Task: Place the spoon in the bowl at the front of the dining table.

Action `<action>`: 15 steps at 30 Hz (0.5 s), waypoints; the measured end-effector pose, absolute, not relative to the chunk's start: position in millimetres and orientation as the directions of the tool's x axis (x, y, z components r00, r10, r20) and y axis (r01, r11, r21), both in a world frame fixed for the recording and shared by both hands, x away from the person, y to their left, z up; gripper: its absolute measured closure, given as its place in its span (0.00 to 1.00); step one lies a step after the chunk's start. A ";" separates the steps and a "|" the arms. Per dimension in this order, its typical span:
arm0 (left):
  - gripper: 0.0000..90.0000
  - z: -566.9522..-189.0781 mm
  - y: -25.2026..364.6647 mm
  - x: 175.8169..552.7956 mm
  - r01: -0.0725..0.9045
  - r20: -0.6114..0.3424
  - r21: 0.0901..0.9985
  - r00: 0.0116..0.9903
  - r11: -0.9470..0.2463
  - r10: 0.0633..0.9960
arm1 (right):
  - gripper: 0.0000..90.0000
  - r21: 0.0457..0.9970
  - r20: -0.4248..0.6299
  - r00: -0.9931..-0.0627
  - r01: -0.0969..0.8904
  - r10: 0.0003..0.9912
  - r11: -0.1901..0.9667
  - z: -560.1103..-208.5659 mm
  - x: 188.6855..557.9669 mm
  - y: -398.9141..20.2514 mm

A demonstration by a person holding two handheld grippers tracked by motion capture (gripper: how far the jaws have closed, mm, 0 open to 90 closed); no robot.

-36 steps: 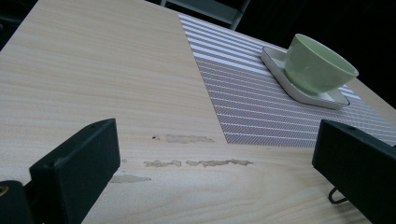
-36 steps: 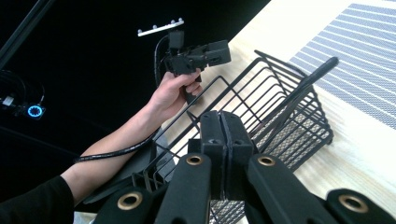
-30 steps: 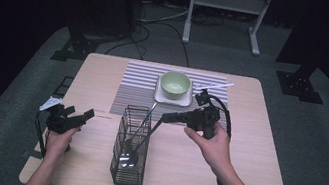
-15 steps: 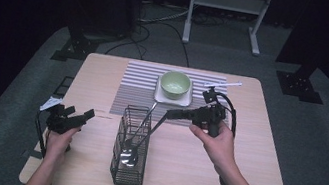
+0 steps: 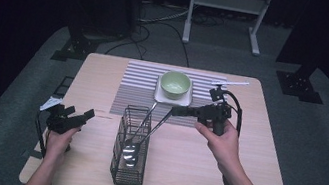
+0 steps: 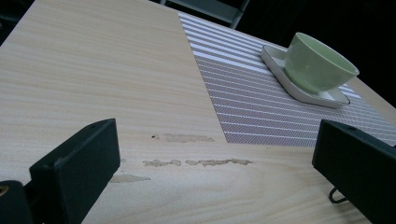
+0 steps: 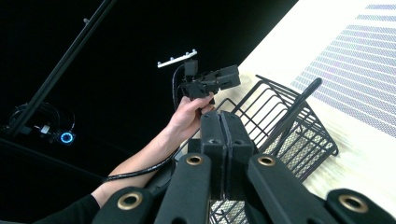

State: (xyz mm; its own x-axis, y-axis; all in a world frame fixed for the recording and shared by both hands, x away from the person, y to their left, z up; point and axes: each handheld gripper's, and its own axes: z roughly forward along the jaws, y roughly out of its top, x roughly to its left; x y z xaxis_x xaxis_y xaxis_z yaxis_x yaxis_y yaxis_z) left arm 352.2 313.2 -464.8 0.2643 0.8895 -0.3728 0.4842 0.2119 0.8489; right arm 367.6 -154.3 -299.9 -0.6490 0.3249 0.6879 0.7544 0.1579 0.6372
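A: From above, the right tongs [image 5: 175,110] hang over the counter [image 5: 251,168], and a thin dark utensil [image 5: 156,126] slants from their tip down into the wire basket [image 5: 131,154]. A spoon [image 5: 129,148] already leans inside. The left tongs [image 5: 83,115] rest idle near the counter's left edge, well apart from the basket.

B: And the green bowl [image 5: 175,84]?

A: On its white tray [image 5: 171,98] on the striped mat [image 5: 139,88], behind the basket.

B: The left gripper view?

A: Jaws wide apart, nothing between them; bowl [image 6: 317,63] and mat [image 6: 261,102] lie beyond.

B: The right gripper view?

A: Pads pressed together. From the high view I'd guess they pinch that utensil's [image 7: 294,109] top end, but the contact is too fine to see. The basket [image 7: 285,140] sits below.

B: How to finish well?

A: I'd keep the handle steep, lower until it settles against the wires, then release gently, so the light basket doesn't tip.
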 end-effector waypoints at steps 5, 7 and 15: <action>0.00 -464.6 313.6 352.0 0.484 -0.372 0.849 0.265 0.211 0.890 | 0.99 0.642 0.689 -0.650 0.753 0.321 0.146 -297.9 367.4 -157.7; 0.00 -464.5 313.5 352.1 0.483 -0.372 0.850 0.265 0.211 0.890 | 0.99 0.641 0.692 -0.647 0.755 0.320 0.139 -297.1 367.2 -160.0; 0.00 -464.6 312.7 352.1 0.485 -0.374 0.848 0.263 0.213 0.889 | 0.99 0.641 0.698 -0.638 0.759 0.324 0.114 -294.6 365.6 -174.1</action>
